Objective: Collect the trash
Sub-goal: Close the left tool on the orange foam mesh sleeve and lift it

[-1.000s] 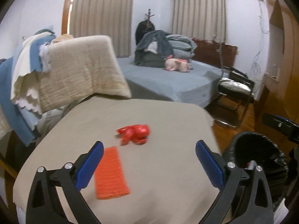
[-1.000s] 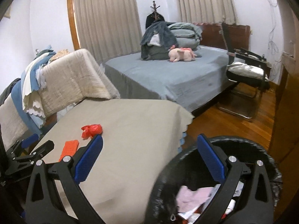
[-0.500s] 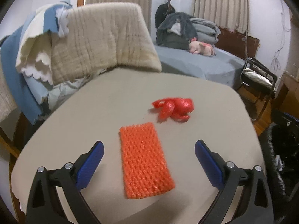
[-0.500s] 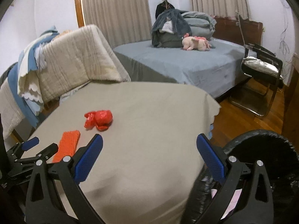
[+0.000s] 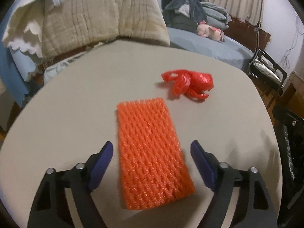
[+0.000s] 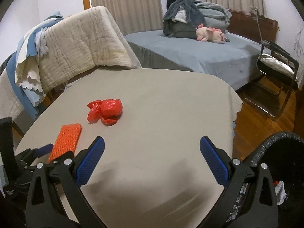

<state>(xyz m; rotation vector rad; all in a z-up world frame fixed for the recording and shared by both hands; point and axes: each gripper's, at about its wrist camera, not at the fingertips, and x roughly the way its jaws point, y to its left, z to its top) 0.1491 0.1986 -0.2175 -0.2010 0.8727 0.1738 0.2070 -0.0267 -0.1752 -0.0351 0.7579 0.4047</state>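
Two pieces of trash lie on the beige table (image 6: 161, 98). The orange foam net (image 5: 152, 152) lies flat near the table's front-left edge. The crumpled red plastic bag (image 5: 188, 84) sits just beyond the net, toward the table's middle, apart from it.

Left gripper (image 5: 152, 161): straddles the near half of the net, one blue pad on each side. Jaws closing, net between them, pads not yet touching it.

Right gripper (image 6: 152, 157): above the table's near edge, jaws spread wide, nothing between them.

Black-lined trash bin (image 6: 275, 144): on the floor off the table's right corner. Some scraps show inside it, so part of the collecting looks done.

Judged remaining: grip the net, carry it to the bin, then do the same with the red bag. No other litter visible on the table.
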